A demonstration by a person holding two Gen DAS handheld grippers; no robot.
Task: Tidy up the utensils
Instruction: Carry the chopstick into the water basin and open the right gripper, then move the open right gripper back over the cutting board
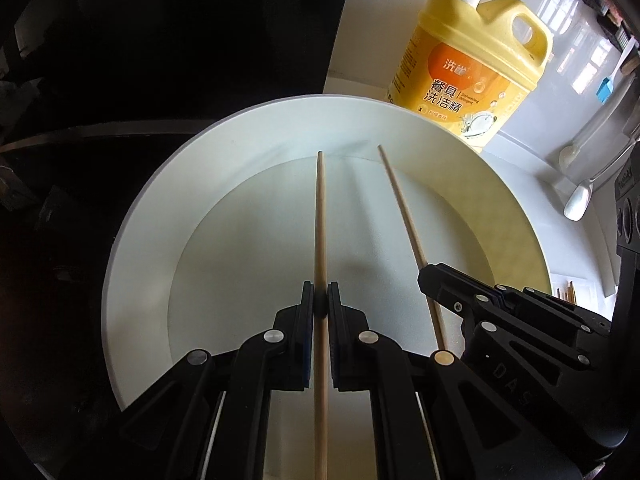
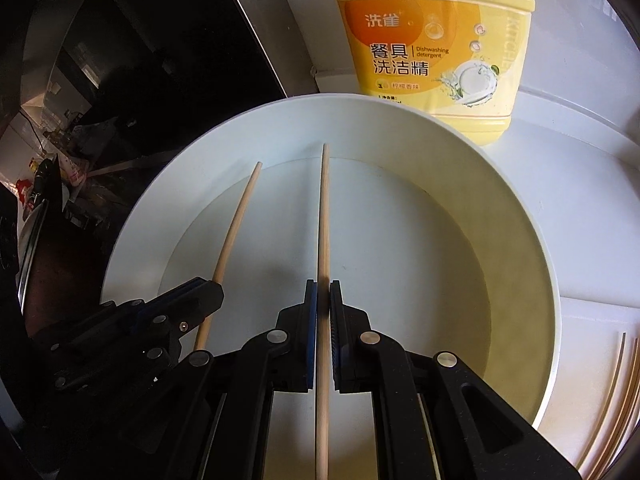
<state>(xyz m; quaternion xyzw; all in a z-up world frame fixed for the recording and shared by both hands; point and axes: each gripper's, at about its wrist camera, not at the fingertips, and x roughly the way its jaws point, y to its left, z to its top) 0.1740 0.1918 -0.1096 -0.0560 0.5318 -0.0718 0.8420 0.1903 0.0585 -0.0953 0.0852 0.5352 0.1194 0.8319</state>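
Each gripper holds one wooden chopstick over a round white bin (image 1: 132, 240) (image 2: 132, 236). My left gripper (image 1: 321, 305) is shut on a chopstick (image 1: 320, 220) whose tip points into the bin. To its right, the right gripper (image 1: 430, 274) holds the second chopstick (image 1: 404, 216). In the right wrist view my right gripper (image 2: 322, 300) is shut on its chopstick (image 2: 323, 216), and the left gripper (image 2: 214, 288) with its chopstick (image 2: 236, 224) shows at lower left. Both sticks slant down toward the bin's far inner wall.
A yellow dish detergent bottle (image 1: 472, 60) (image 2: 436, 52) stands just behind the bin on the white counter. White spoons (image 1: 578, 200) and a blue brush (image 1: 606, 90) lie at right. More chopsticks (image 2: 616, 400) lie right of the bin. A dark sink area (image 1: 120, 80) is at left.
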